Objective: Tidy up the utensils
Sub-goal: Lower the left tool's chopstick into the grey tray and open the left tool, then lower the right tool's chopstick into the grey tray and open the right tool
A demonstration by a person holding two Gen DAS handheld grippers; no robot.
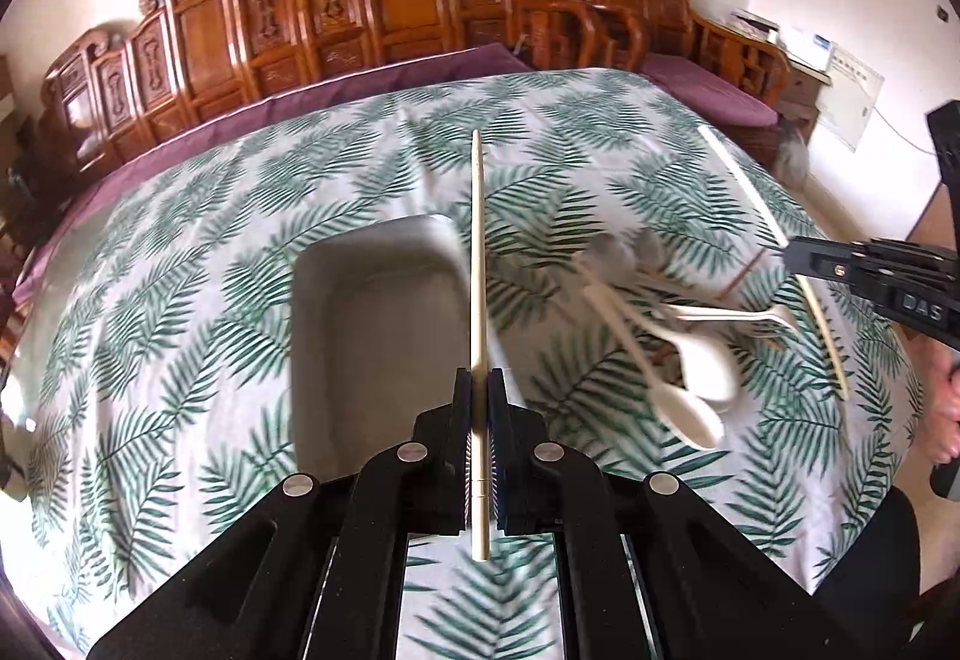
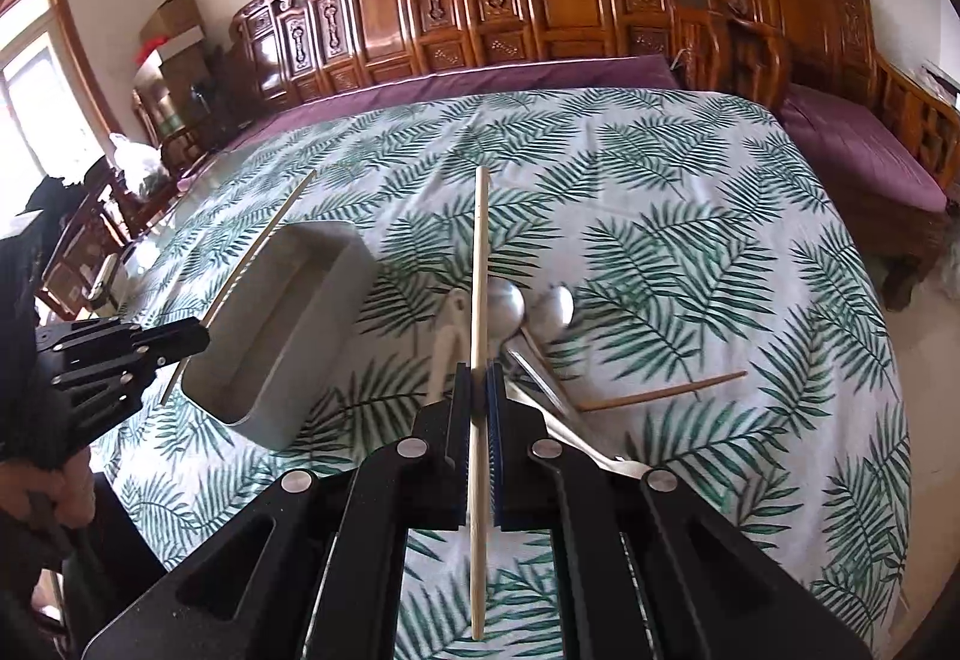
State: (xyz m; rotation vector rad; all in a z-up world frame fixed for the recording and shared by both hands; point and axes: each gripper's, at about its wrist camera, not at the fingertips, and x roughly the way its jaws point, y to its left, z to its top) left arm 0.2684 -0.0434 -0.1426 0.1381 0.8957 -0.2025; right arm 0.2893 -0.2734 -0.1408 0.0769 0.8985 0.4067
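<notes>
Left gripper (image 1: 479,381): jaws clamped on pale chopstick (image 1: 478,240), frame centre. Right gripper (image 2: 479,375): jaws clamped on second chopstick (image 2: 479,270), likewise centred.

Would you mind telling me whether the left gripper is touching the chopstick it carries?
Touching. The left wrist view shows the left gripper shut on the chopstick, both pads pressed against its sides.
</notes>
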